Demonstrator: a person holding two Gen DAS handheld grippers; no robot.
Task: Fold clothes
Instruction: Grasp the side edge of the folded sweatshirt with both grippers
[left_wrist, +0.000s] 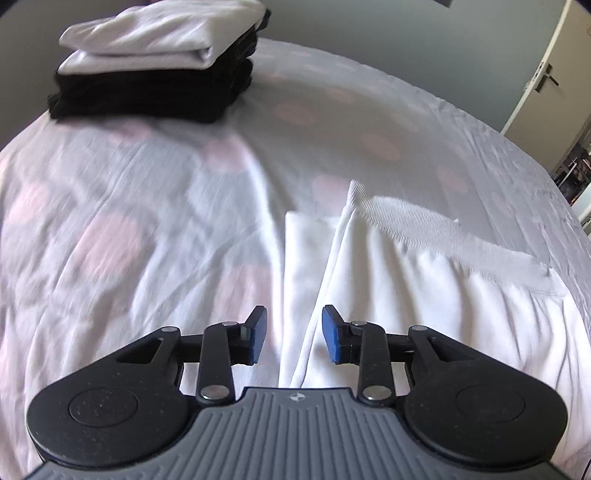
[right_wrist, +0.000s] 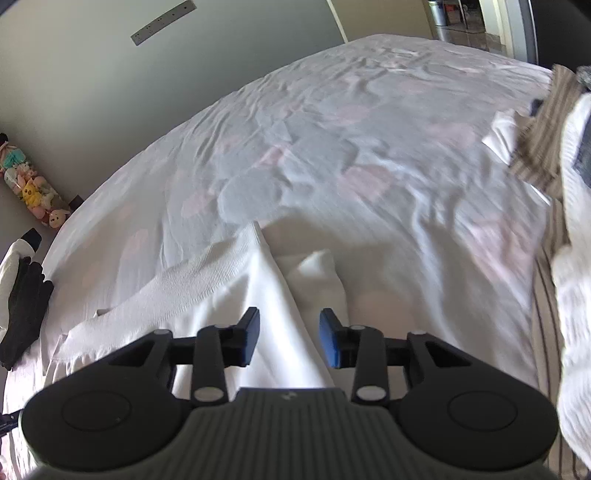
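Note:
A white garment with a ribbed hem band lies partly folded on the bed, its left edge running between the blue pads of my left gripper, which is open just above it. In the right wrist view the same white garment lies under my right gripper, also open, with a fold ridge passing between its pads. Neither gripper holds cloth.
A stack of folded black and white clothes sits at the far left of the bed. A pile of unfolded striped and white clothes lies at the right. A gloved hand shows at the bed's left edge.

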